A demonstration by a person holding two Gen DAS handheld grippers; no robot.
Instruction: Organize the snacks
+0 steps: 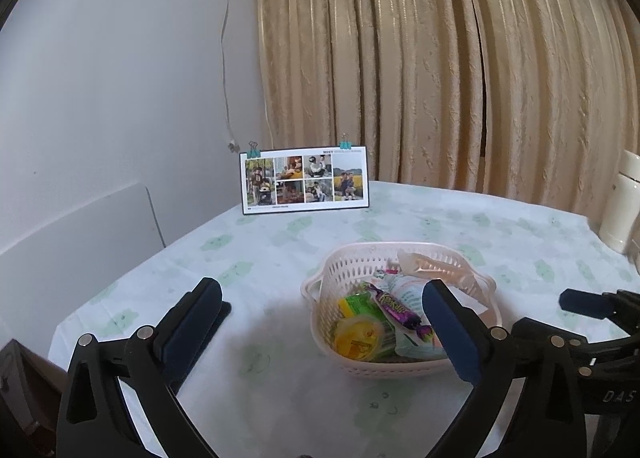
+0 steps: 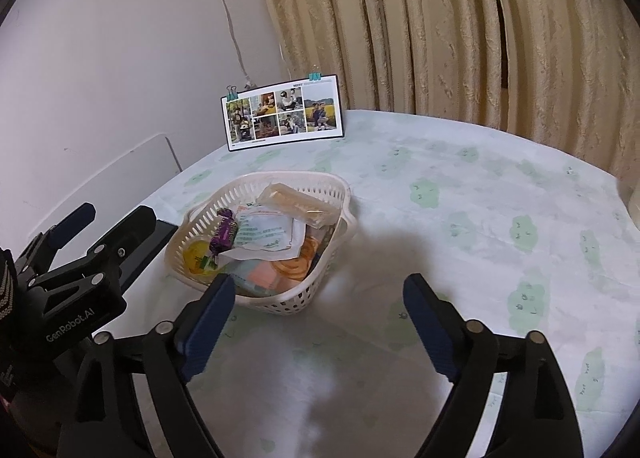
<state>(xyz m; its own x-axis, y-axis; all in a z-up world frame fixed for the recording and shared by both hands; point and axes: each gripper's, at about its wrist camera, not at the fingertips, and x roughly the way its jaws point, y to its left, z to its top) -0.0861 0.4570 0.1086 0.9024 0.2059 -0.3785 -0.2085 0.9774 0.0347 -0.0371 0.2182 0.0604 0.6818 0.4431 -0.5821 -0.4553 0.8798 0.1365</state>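
Note:
A pale pink plastic basket sits on the table with several snacks inside: a purple wrapped candy, a yellow jelly cup, a green packet, pale paper packets and a clear wrapped biscuit pack leaning on the rim. My left gripper is open, its right finger in front of the basket. My right gripper is open with nothing between its fingers, just right of the basket. Each gripper shows in the other's view, the left and the right.
A photo collage card stands at the table's far side, held by two clips. Beige curtains hang behind. A cream-coloured container stands at the right edge. The tablecloth is white with green prints. A white panel lies left.

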